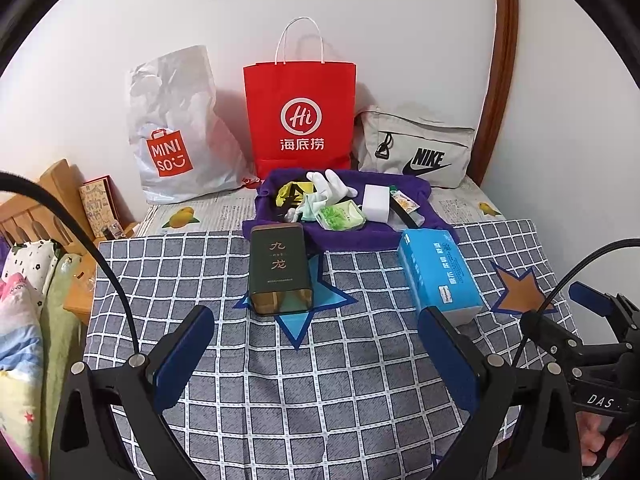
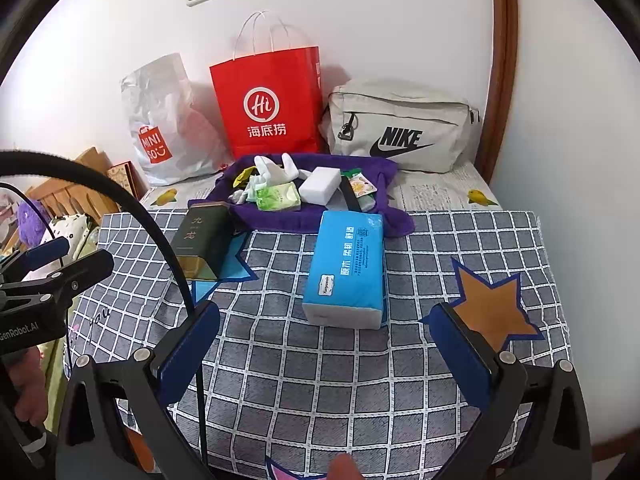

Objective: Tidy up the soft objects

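— Where are your fingers?

— My left gripper (image 1: 316, 344) hovers over the checked cloth (image 1: 320, 380) on the table, fingers (image 1: 184, 356) spread wide with nothing between them. My right gripper (image 2: 326, 346) is the same: released, empty, low over the cloth.

— What sits nearest?

— From the left wrist view, a dark green tin (image 1: 279, 268) lies at 12 o'clock on a blue star patch (image 1: 298, 312). A blue tissue pack (image 1: 438, 272) lies at 1 o'clock, just beyond my right-hand finger there. From the right wrist view that pack (image 2: 346, 268) is dead ahead at 12, and an orange star patch (image 2: 490, 308) is at 2 o'clock.

— And the soft things?

— Farther out at 12 o'clock, a purple towel (image 1: 348, 236) holds a white glove (image 1: 330, 186), a white sponge block (image 1: 376, 202), a green tissue packet (image 1: 340, 216) and other small packets I can't identify. The tin's far end touches the towel's edge.

— Behind that?

— Against the wall: a silver Miniso bag (image 1: 176, 128) at 11, a red paper bag (image 1: 300, 116) at 12, a grey Nike bag (image 1: 416, 148) at 1.
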`<state>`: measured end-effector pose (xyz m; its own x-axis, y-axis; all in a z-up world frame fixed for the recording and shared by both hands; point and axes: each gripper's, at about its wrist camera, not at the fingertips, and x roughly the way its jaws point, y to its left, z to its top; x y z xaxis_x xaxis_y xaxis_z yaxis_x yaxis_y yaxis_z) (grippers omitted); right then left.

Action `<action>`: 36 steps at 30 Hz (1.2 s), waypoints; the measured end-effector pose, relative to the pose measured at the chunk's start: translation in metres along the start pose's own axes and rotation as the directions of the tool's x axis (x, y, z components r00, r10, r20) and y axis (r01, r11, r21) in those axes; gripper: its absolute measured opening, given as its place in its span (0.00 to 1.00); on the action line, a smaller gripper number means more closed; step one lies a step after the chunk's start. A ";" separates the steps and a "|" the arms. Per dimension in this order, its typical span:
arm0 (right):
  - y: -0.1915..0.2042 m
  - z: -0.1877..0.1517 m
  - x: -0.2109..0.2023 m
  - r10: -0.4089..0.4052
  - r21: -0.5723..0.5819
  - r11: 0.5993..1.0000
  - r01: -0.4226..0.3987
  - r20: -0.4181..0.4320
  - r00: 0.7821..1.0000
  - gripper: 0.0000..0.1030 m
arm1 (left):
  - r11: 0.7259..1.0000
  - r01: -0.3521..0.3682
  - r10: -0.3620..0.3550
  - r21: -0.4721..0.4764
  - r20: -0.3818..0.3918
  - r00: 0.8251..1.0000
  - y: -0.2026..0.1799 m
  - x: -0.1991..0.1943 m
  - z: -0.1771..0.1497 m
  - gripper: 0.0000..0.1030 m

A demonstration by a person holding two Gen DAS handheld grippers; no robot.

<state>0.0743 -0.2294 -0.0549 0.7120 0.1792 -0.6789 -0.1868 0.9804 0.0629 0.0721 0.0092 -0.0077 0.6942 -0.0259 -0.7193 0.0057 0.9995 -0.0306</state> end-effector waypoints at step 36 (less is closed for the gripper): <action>0.001 0.001 -0.003 -0.002 -0.003 1.000 0.002 0.006 1.000 1.00 | 1.000 -0.003 0.003 0.009 -0.003 1.000 0.002 0.000 0.000 1.00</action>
<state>0.0730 -0.2284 -0.0521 0.7165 0.1776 -0.6746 -0.1871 0.9805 0.0594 0.0723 0.0113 -0.0080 0.6920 -0.0225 -0.7216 0.0095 0.9997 -0.0221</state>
